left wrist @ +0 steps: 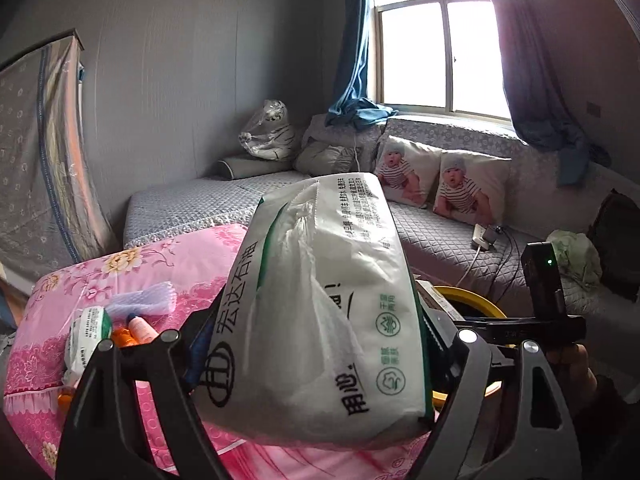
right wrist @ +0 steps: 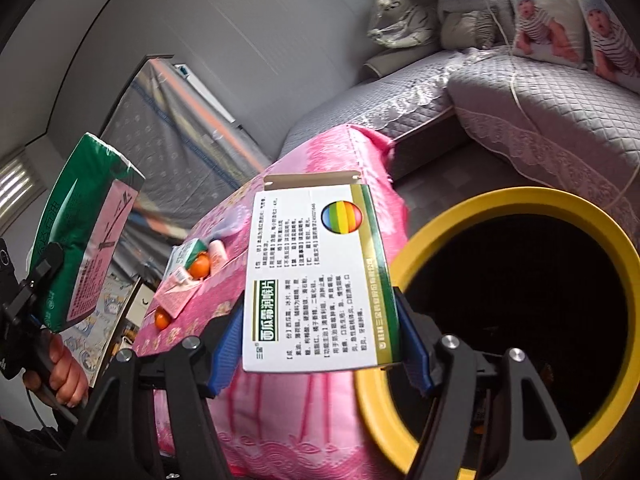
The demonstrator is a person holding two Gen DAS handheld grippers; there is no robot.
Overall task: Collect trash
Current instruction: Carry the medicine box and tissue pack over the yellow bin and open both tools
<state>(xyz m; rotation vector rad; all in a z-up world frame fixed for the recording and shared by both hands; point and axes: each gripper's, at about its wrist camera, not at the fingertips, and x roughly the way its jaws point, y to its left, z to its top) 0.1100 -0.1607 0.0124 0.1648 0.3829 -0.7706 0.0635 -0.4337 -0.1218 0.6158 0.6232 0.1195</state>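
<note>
The left gripper (left wrist: 316,344) is pinching a tissue pack (left wrist: 320,300) that is blocking most of its view. The right gripper (right wrist: 320,340) is clamping a medicine box (right wrist: 316,280) beside the yellow bin (right wrist: 404,264) — its inside is showing only black, contents unreadable. Farther off, oranges (right wrist: 199,266) and small packets are lying on the pink cloth (right wrist: 304,160), partly hidden.
</note>
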